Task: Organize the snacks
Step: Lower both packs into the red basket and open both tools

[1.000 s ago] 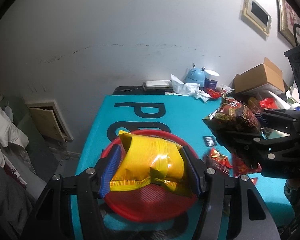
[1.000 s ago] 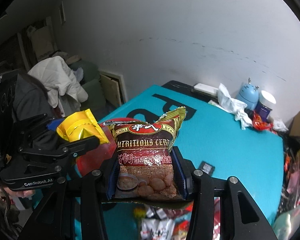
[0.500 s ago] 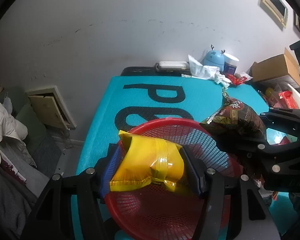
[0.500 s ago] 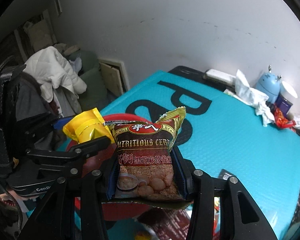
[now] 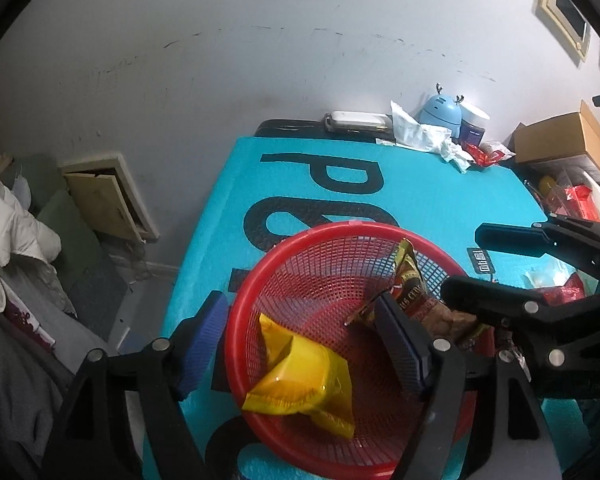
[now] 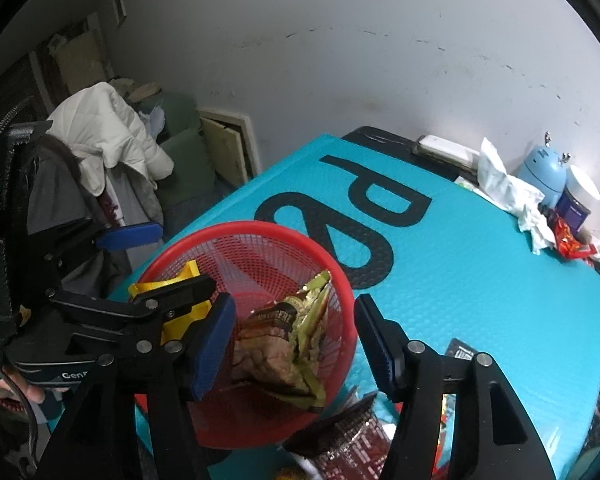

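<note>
Teal table mat [image 5: 440, 200] is carrying the red mesh basket [image 5: 312, 240], which is sitting directly beneath both pairs of jaws. Left gripper [image 5: 300, 344] is hovering over the basket's near side; its jaws have just been opening and are now standing released, one pad outside the rim, the other inside. The yellow snack packet [image 5: 300, 384], clamped between them a second ago, is now lying loose on the mesh below and between the jaws, touching neither pad. Right gripper [image 6: 296, 344] is hanging over the basket's other side; its jaws have likewise just been opening and are gripping nothing. The brown cereal packet [image 6: 284, 344], previously upright in their clasp, is slumping against the basket wall between the parted pads. Both snacks are thus reading as delivered. More wrappers [image 6: 340, 440] are lying below the right jaws, seemingly awaiting sorting.
</note>
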Demonstrator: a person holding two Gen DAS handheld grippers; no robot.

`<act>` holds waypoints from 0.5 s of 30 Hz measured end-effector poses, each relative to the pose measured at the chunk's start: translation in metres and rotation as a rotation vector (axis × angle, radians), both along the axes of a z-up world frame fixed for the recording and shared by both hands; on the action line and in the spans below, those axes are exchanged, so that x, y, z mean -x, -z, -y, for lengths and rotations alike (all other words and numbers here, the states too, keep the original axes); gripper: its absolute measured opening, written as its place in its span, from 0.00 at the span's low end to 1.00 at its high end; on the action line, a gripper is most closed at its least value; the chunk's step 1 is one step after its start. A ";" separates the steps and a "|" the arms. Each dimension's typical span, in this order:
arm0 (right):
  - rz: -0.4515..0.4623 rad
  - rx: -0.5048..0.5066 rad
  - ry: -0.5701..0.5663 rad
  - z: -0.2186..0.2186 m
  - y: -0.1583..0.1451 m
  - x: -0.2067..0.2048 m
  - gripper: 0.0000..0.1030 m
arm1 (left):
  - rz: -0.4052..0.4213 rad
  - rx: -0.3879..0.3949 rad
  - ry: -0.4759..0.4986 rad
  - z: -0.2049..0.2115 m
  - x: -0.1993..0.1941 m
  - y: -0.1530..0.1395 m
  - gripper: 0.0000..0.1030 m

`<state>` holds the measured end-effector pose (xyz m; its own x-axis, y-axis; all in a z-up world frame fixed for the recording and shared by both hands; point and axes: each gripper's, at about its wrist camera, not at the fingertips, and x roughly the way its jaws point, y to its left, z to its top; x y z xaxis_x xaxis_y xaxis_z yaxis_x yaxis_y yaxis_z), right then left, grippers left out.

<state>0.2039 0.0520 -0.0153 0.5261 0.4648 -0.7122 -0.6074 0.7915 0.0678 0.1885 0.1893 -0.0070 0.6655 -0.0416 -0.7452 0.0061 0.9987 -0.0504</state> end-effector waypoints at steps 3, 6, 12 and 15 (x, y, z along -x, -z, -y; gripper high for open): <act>0.011 -0.009 0.007 0.003 -0.006 0.004 0.60 | 0.012 -0.004 -0.003 0.002 0.005 -0.007 0.73; 0.030 -0.018 0.013 0.007 -0.014 0.009 0.60 | 0.030 -0.010 -0.006 0.004 0.011 -0.018 0.73; 0.074 -0.039 0.026 0.018 -0.034 0.024 0.60 | 0.075 -0.017 -0.013 0.013 0.027 -0.043 0.73; 0.098 -0.051 0.042 0.026 -0.046 0.035 0.60 | 0.106 -0.017 -0.009 0.019 0.037 -0.056 0.73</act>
